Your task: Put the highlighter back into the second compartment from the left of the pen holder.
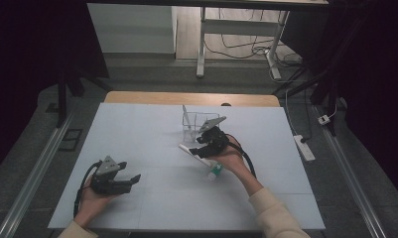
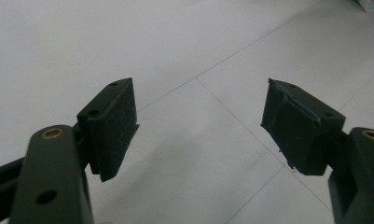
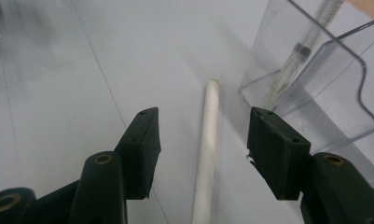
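With our right gripper fingers apart astride the white toothbrush handle lying on the counter, the clear organizer at two o'clock, we risk bumping it; our left gripper hovers, fingers apart and empty.

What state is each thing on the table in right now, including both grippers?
Left gripper: open, holds nothing, over bare table.
Right gripper: open, fingers astride the white stick, not closed on it.
White stick: lying flat beside the clear holder.
Clear holder: upright, a clear pen-like item leaning inside.
Tube: lying flat by the right hand.
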`<state>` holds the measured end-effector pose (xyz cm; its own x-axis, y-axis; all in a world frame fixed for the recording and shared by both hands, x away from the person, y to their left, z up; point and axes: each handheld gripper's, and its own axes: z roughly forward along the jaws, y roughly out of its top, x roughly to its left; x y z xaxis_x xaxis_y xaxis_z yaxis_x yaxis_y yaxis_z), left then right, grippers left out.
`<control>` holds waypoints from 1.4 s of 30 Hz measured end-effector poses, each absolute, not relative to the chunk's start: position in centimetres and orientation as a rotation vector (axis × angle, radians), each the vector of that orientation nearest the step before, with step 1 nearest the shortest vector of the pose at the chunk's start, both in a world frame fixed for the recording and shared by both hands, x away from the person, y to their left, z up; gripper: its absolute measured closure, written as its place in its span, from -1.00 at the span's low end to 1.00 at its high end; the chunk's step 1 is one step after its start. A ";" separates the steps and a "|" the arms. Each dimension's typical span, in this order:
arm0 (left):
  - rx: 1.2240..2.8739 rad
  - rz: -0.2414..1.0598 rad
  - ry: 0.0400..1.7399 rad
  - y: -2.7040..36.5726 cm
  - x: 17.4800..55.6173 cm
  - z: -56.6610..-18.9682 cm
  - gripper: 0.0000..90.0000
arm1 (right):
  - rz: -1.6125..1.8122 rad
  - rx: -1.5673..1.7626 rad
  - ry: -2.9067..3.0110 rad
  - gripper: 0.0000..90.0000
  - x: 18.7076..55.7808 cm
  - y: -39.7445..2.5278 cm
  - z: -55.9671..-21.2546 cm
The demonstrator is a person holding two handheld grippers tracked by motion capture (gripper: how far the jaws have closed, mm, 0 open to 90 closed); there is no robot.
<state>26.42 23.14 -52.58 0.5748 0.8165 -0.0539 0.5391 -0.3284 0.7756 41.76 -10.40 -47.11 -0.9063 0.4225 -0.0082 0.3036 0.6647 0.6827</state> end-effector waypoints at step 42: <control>2.022 0.449 1.083 23.4 26.5 -52.6 -0.42 | 0.755 0.680 2.811 0.50 44.1 -6.4 -51.3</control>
